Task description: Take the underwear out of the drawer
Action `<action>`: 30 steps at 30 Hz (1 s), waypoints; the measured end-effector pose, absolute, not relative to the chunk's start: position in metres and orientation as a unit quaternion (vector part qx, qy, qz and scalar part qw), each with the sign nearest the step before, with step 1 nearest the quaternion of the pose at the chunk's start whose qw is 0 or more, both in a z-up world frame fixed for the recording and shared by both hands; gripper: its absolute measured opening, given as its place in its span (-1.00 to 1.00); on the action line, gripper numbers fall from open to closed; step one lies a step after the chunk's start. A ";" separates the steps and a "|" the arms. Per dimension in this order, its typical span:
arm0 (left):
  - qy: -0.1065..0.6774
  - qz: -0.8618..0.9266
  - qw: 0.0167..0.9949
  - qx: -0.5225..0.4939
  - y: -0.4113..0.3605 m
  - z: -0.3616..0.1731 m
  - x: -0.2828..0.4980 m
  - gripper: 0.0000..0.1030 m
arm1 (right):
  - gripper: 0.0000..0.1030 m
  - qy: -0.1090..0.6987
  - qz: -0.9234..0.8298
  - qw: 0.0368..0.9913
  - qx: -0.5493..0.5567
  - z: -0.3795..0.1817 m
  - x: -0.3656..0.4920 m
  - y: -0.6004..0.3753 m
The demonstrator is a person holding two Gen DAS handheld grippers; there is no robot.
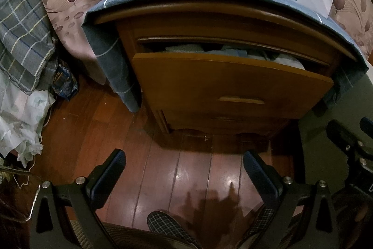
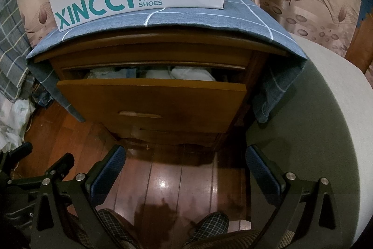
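Bottom of each frame: the left gripper [image 1: 184, 167] and right gripper [image 2: 185, 166] hang over the floor, jaws apart and empty, aimed at the nightstand. At centre, the drawer [image 2: 151, 104] stands partly open, pale folded underwear [image 2: 186, 74] inside. Step in hand: the approach. Next, a gripper likely must reach over the drawer front.

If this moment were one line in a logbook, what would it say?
drawer: partly open | folded clothes: inside, untouched | left gripper: open, empty | right gripper: open, empty | both above floor
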State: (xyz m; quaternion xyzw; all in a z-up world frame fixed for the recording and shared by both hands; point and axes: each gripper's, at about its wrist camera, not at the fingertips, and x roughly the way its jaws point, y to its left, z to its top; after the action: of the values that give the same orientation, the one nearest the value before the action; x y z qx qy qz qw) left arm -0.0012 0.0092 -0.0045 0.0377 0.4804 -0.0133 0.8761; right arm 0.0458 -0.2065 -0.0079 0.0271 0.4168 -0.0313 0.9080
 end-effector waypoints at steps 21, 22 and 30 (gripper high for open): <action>0.489 -0.016 0.872 0.015 0.015 -0.006 0.005 1.00 | 0.97 0.423 -0.034 0.904 0.042 0.001 0.051 -0.219; 0.492 -0.016 0.870 0.008 0.017 -0.006 0.007 1.00 | 0.97 0.425 -0.036 0.904 0.041 0.003 0.052 -0.221; 0.526 -0.037 0.828 -0.192 0.056 -0.010 0.037 1.00 | 0.98 0.443 -0.026 0.896 0.031 0.010 0.057 -0.253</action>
State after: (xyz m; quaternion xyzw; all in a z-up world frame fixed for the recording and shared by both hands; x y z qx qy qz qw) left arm 0.0373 0.0555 -0.0101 -0.1923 0.5257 -0.0372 0.8278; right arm 0.0571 -0.2525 0.0100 0.0314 0.4432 -0.0260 0.8955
